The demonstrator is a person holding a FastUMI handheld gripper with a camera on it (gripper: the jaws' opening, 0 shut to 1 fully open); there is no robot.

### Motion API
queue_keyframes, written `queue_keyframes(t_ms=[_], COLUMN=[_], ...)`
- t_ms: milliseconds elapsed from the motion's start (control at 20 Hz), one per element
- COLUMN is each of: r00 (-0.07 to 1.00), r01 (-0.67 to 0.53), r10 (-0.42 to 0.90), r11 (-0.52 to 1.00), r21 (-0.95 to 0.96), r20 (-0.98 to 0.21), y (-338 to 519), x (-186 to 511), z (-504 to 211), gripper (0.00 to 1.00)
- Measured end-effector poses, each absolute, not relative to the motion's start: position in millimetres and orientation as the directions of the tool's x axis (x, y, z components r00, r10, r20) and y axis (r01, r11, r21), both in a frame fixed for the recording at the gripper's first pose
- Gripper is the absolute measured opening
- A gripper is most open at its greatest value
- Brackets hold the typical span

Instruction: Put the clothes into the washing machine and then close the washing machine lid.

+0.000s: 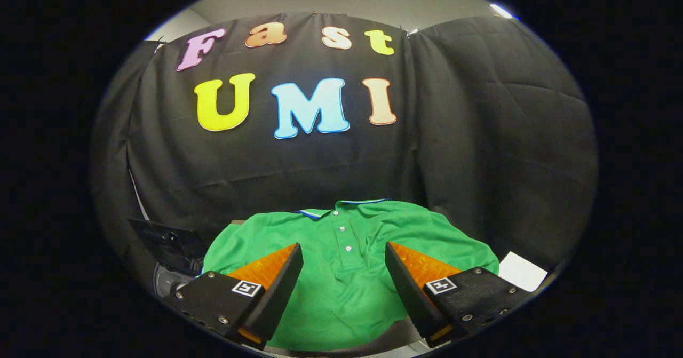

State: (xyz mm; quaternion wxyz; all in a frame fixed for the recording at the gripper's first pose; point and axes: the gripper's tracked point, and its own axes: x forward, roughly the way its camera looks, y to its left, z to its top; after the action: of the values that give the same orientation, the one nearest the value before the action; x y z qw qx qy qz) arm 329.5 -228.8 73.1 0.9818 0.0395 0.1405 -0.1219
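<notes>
A green polo shirt [341, 272] with a blue-and-white edged collar and a buttoned placket lies spread flat on a surface, collar toward the booth wall. My gripper [344, 254] hovers above its lower half, open wide, with the placket showing in the gap between the two fingers. Neither finger touches the cloth that I can tell. Left of the shirt, beside the left finger, a dark raised lid [168, 243] stands over a grey round opening [168, 282], which looks like the washing machine.
The black cloth wall hangs close behind the shirt. A white flat object [522, 270] lies to the right of the shirt, past the right finger. A pale cable [137, 195] runs down the wall above the dark lid.
</notes>
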Motion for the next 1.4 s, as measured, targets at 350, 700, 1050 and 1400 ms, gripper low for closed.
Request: queue_keyframes(t_ms=[350, 700, 1050, 1400], r00=[0.897, 0.872, 0.835, 0.828], r01=[0.230, 0.221, 0.238, 0.253], r10=[-0.185, -0.152, -0.179, -0.183], r11=[0.971, 0.970, 0.970, 0.966], r21=[0.066, 0.098, 0.049, 0.061], r20=[-0.402, -0.465, -0.520, -0.530], y=[-252.5, -247.4, -247.7, -248.3], x=[359.3, 364.4, 365.5, 370.7], z=[50.1, 25.9, 18.0, 17.3], gripper=[0.96, 0.96, 0.94, 0.77])
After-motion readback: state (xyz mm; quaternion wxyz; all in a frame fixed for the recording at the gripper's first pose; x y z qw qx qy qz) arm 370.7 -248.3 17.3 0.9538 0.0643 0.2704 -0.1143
